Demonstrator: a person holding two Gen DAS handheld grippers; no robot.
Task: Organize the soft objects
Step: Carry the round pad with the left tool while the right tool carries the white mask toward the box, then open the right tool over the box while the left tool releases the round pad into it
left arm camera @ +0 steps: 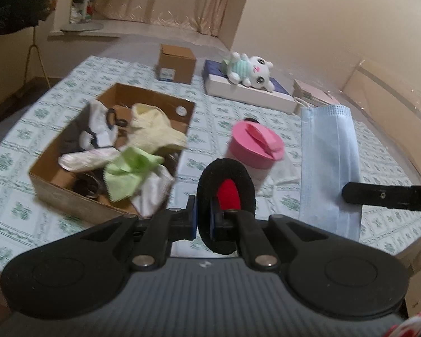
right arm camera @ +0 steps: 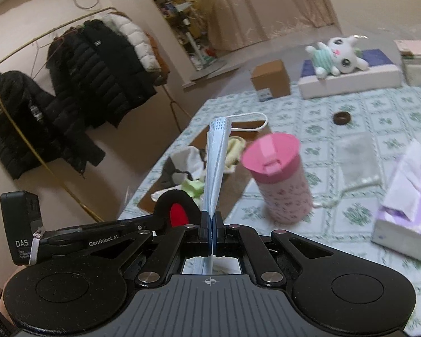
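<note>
"GenRobot.AI" and "DAS" read on the left gripper (right arm camera: 179, 219), which pinches an upright black-and-red pad (left arm camera: 226, 196) near the box (left arm camera: 50, 168). Right gripper (right arm camera: 212, 224) pinches a mask (right arm camera: 214, 168), long axis upright, over the table (right arm camera: 350, 112).

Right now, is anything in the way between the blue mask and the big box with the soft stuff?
Partly. The pink cup stands just right of the open box, not across it. The left gripper, shut on a black-and-red pad, is close beside the mask held by the right gripper.
</note>
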